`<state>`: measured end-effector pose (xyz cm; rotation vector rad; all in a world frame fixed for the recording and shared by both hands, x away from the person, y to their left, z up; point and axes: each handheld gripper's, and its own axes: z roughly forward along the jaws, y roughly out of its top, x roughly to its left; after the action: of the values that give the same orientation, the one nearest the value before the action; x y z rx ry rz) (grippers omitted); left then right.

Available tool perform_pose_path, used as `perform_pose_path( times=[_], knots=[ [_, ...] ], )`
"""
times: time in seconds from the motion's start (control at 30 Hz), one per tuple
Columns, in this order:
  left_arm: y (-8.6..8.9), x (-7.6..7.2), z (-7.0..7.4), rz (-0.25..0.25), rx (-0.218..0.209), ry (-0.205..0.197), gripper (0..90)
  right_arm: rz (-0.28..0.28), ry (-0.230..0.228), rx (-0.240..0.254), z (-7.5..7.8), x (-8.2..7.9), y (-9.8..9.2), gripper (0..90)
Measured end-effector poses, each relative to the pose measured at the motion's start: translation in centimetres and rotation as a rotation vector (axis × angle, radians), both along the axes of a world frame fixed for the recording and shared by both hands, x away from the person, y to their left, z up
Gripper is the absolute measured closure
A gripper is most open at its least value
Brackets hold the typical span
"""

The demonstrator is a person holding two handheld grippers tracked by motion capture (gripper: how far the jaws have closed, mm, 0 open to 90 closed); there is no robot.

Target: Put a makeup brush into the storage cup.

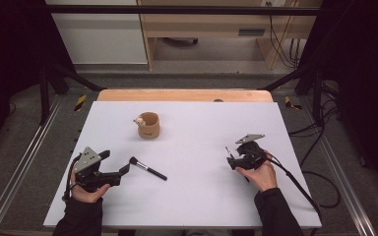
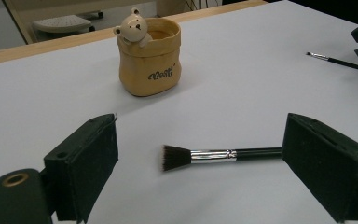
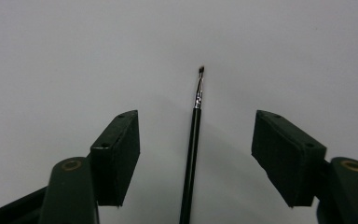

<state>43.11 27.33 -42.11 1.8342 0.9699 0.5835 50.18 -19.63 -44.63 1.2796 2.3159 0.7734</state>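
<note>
Black is the colour of both tools we hold over the pale grey tabletop (image 1: 197, 196). Our left gripper (image 1: 120, 169) lies low near the table's left front, its jaws spread wide and gripping nothing; between them, in the left gripper view, rests a black-handled makeup brush with a silver ferrule and a dark flat-topped head (image 2: 205, 156), its bristles aimed at the left jaw and its handle running toward the right jaw, though we cannot tell whether it touches that pad. In the high view the same brush (image 1: 147, 168) lies flat on the table just beside the left gripper's tips. Our right gripper (image 1: 231, 160) hovers at the table's right side, pointing down and leftward. Its jaws stand partly open, and a thin black fine-tipped brush with a small metal ferrule (image 3: 193, 140) lies lengthwise on the table in the gap between them, clear of both pads, so nothing is gripped. That thin brush also shows far off in the left gripper view (image 2: 340, 61). Well apart from both brushes, toward the back of the table, stands a tan ceramic cup shaped like a sack with a little bear figure on its rim (image 1: 148, 125), upright.
</note>
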Motion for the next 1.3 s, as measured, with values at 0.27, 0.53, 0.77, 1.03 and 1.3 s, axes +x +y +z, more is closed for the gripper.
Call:
perform_pose_path(
  times=[0.27, 0.53, 0.77, 1.03, 1.3],
  knots=[
    [-0.2, -0.1, 0.1, -0.005, 0.008, -0.003, 10.1, -0.007, 0.044, -0.026, -0.6, 0.3, -0.4, 47.2],
    [-0.4, 0.0, 0.1, -0.006, 0.011, -0.002, 10.1, -0.006, 0.077, -0.049, -1.2, 0.4, -0.5, 57.7],
    [-0.2, 0.0, 0.1, -0.006, 0.015, -0.001, 10.4, 0.001, 0.096, -0.049, -1.4, 0.5, -0.4, 66.1],
    [-0.4, 0.0, 0.0, -0.007, 0.015, -0.002, 10.6, 0.006, 0.117, -0.022, -1.5, 0.6, -0.6, 74.6],
    [-0.3, 0.0, 0.1, -0.007, 0.013, -0.001, 10.9, 0.008, 0.129, -0.005, -1.5, 0.6, -0.9, 81.5]
  ],
)
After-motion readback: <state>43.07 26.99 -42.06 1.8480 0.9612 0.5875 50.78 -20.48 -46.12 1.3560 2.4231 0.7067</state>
